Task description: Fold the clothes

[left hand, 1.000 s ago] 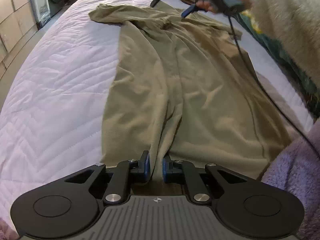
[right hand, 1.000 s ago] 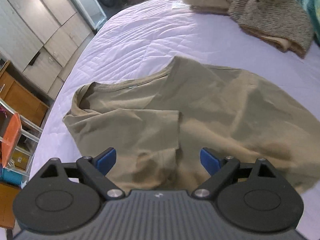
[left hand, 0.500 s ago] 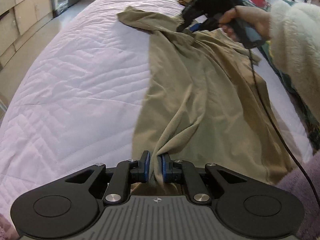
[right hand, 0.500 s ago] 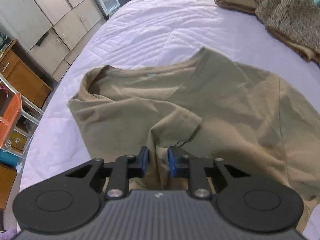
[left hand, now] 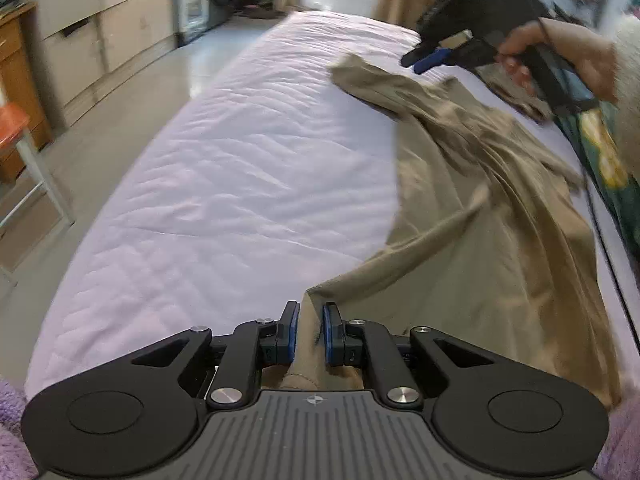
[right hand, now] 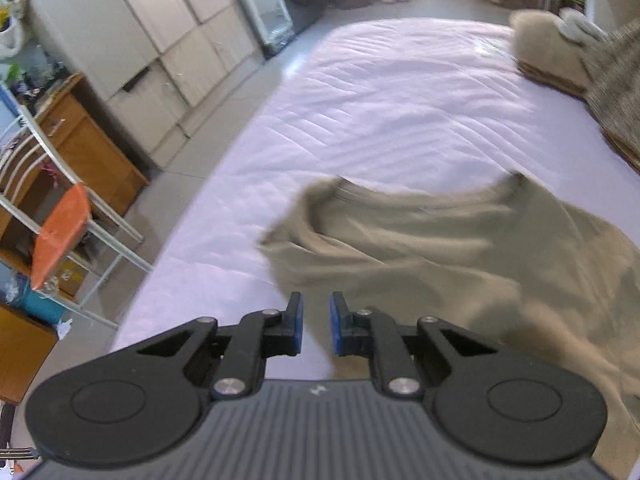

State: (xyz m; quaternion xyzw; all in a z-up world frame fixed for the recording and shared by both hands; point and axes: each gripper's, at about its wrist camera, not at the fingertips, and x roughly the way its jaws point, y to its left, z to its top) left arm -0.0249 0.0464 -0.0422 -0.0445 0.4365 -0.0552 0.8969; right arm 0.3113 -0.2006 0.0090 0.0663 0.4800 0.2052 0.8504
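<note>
Left wrist view: the left gripper (left hand: pixel 308 334) pinches the hem of the tan shirt (left hand: pixel 492 216), which trails across the right side of the lilac bed (left hand: pixel 248 184). Farther up the bed, a hand (left hand: pixel 560 60) holds the right gripper (right hand: pixel 316 330), its jaws closing; no cloth shows between its pads, and the shirt lies just beyond.
</note>
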